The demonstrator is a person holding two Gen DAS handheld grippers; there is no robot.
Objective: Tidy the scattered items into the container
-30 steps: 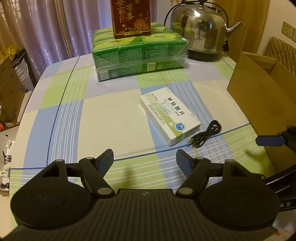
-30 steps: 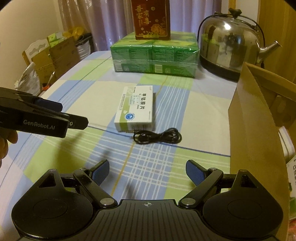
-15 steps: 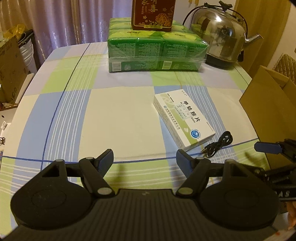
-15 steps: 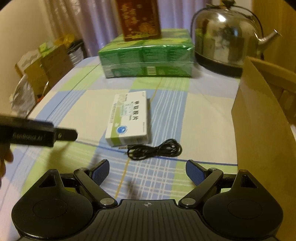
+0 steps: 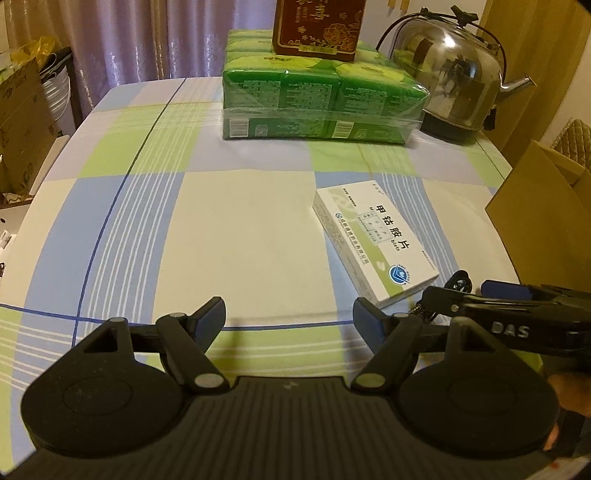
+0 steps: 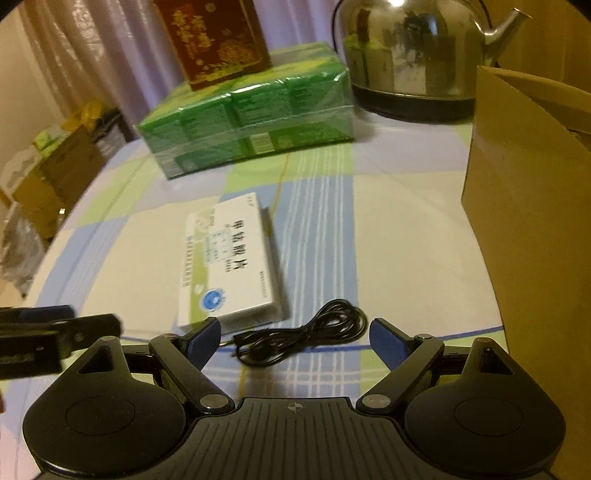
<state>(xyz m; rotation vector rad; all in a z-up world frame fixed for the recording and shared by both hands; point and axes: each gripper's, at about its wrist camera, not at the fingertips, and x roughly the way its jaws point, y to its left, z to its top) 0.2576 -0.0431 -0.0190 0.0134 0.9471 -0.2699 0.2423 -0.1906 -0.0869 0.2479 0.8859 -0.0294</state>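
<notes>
A white and green medicine box point(image 5: 375, 242) point(image 6: 231, 264) lies flat on the checked tablecloth. A coiled black cable point(image 6: 301, 338) lies just to its right, mostly hidden in the left wrist view behind the other gripper point(image 5: 458, 282). The brown cardboard box point(image 6: 528, 192) point(image 5: 543, 218) stands open at the right. My right gripper point(image 6: 293, 338) is open, low over the table, with the cable between its fingertips and not touched. My left gripper point(image 5: 290, 317) is open above bare cloth, left of the medicine box.
A shrink-wrapped pack of green tissue packets point(image 5: 317, 101) with a dark red tin point(image 5: 317, 29) on top stands at the back. A steel kettle point(image 5: 448, 72) sits back right. Cardboard boxes and bags point(image 5: 22, 122) crowd the floor at the left.
My right gripper has dropped and moved forward until its fingers frame the cable. My left gripper has swung left, so the medicine box now sits further right in its view.
</notes>
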